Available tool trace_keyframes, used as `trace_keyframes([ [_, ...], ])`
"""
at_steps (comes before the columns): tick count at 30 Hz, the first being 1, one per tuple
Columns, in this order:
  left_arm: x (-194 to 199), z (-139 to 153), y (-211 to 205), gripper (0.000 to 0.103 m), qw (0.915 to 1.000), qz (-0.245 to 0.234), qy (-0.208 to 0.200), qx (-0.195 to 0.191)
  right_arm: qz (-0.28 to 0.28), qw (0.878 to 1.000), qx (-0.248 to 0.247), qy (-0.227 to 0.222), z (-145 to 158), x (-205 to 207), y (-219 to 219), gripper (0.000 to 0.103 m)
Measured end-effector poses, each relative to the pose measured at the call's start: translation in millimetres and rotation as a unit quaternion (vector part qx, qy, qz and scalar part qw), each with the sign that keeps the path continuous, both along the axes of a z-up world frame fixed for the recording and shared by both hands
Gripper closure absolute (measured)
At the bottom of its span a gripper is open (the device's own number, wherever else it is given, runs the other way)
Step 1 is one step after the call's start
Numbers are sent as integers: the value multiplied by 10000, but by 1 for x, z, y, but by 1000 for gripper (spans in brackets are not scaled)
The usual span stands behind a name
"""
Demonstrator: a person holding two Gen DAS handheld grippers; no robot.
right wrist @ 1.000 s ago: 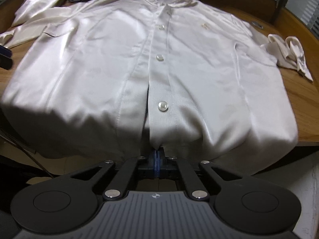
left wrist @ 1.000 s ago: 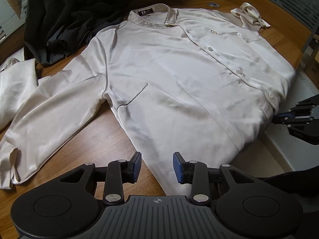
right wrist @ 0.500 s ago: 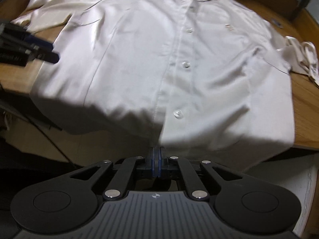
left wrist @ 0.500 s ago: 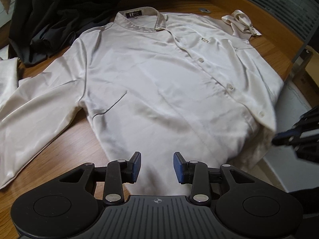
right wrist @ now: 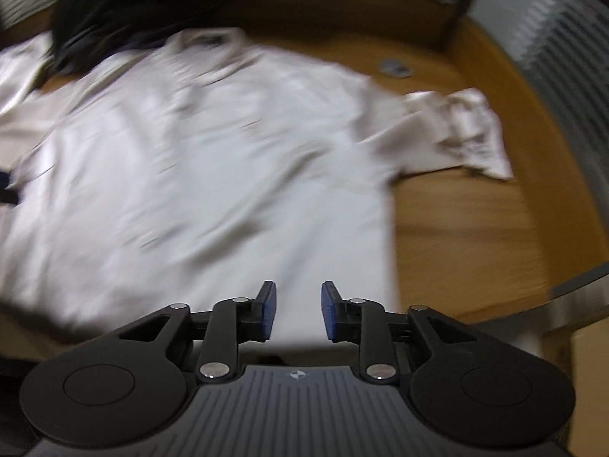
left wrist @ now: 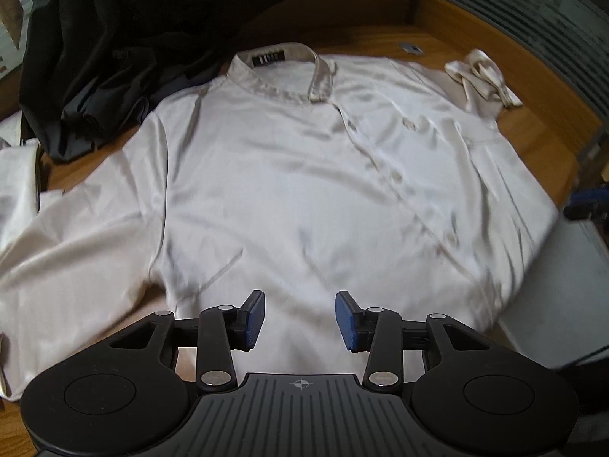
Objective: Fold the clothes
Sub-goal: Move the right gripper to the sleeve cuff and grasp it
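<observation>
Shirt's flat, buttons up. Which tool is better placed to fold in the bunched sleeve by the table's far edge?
Probably right. The right tool, jaws opening and empty, looks up the shirt side where the bunched sleeve lies. The left tool, also opening, sits nearer the other sleeve.

My right-wrist view is motion-smeared — shirt (right wrist: 198, 175) reads as a pale mass, buttons and placket unreadable, collar label just a dark smudge. Small flat thing on the table (right wrist: 456, 228) ahead-right of my right tongs (right wrist: 298, 312): too blurred to identify. Shirt hem runs under my tongs' body in both views, so its edge is hidden. Left of my left tongs (left wrist: 299, 320), the sleeve (left wrist: 76, 251) is cut by the frame edge — cuff partly out. Dark garment (left wrist: 114, 38) ahead-left also cropped at the top. Chest emblem too small to read.
</observation>
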State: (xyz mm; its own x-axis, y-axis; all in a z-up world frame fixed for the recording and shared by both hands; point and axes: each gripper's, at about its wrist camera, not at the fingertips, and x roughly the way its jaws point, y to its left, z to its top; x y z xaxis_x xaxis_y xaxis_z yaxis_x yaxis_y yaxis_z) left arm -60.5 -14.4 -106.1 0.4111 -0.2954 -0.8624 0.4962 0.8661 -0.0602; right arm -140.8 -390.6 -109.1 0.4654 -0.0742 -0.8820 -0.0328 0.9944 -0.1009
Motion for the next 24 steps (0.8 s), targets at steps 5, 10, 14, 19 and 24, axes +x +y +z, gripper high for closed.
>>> trace_keyframes([
  [5, 17, 8, -33, 54, 9988, 476, -65, -12, -260, 9991, -208, -266, -3, 41, -94, 64],
  [10, 29, 16, -61, 45, 9922, 1243, 51, -54, -315, 9983, -301, -384, -16, 87, -165, 50],
  [14, 34, 17, -81, 45, 9849, 1723, 151, -17, -156, 9985, -364, -383, -35, 123, -195, 42],
  [19, 31, 24, -103, 44, 9784, 2059, 137, 89, 69, 9983, -457, -344, -63, 165, -220, 40],
  [24, 22, 23, -119, 44, 9742, 2246, 186, 143, 256, 9987, -388, -196, -80, 185, -226, 65],
])
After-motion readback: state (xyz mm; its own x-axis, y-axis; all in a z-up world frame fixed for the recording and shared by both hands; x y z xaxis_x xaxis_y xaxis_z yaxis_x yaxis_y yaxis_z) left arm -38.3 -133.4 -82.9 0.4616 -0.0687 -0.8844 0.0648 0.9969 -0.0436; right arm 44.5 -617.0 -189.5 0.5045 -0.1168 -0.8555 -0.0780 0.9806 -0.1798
